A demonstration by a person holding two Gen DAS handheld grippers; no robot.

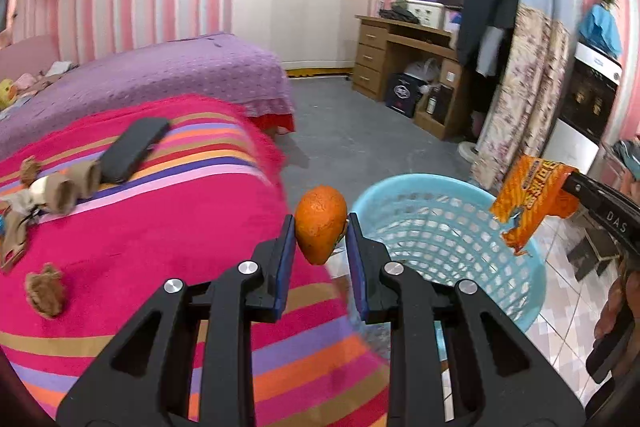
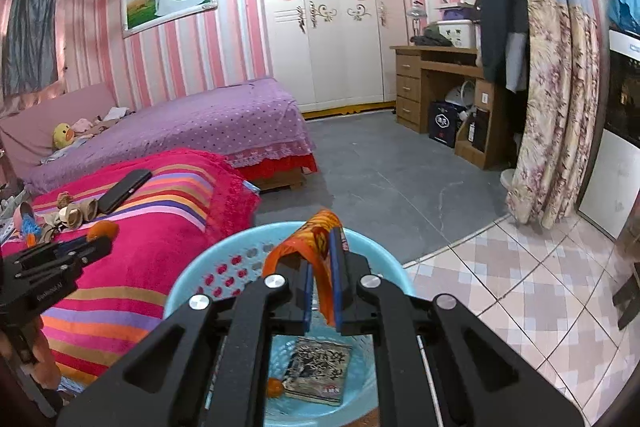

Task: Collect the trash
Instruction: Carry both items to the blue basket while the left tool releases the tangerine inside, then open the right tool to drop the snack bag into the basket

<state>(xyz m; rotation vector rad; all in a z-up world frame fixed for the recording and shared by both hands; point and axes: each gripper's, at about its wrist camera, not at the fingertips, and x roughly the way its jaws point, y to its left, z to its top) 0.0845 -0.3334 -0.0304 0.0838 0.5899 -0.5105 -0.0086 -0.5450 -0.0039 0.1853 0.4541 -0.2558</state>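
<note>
2 pieces of trash are in hand at once. The left hand-held gripper point(image 1: 321, 227) is clamped on an orange peel point(image 1: 320, 223), held in the air just off the right edge of the bed and just left of the blue basket point(image 1: 516, 287). The right hand-held gripper point(image 2: 322, 267) is clenched on an orange snack wrapper point(image 2: 316, 247), w/ the wrapper hanging over the basket mouth.

Step in hand, as I read it: drop both into the basket. To do it well, release the wrapper 1st since it's already above the opening; it's light and limp, so lower it inside the rim before letting go or it may drift out. Then bring the peel right, past the near rim, and open only once it's clearly over the hollow, not over the rim. Keep the 2 grippers from crossing over the basket.

Inside the basket, per the right wrist view, lie a flat printed packet point(image 2: 318, 371) and a small orange bit point(image 2: 274, 387) beside it, so the task looks part done.

Still left on the bed's striped pink blanket point(image 1: 160, 227): cardboard tubes point(image 1: 72, 187) and crumpled brown scraps point(image 1: 44, 291) near the left edge, beside a dark phone point(image 1: 134, 149), prob. not trash.

Room: bedroom w/ pink striped walls, a 2nd bed w/ purple cover point(image 2: 224, 119) behind, white wardrobe point(image 2: 328, 19) on the far wall, wooden desk point(image 2: 436, 83) to the right, floral curtain point(image 2: 556, 115), grey floor changing to tiles by the basket.
</note>
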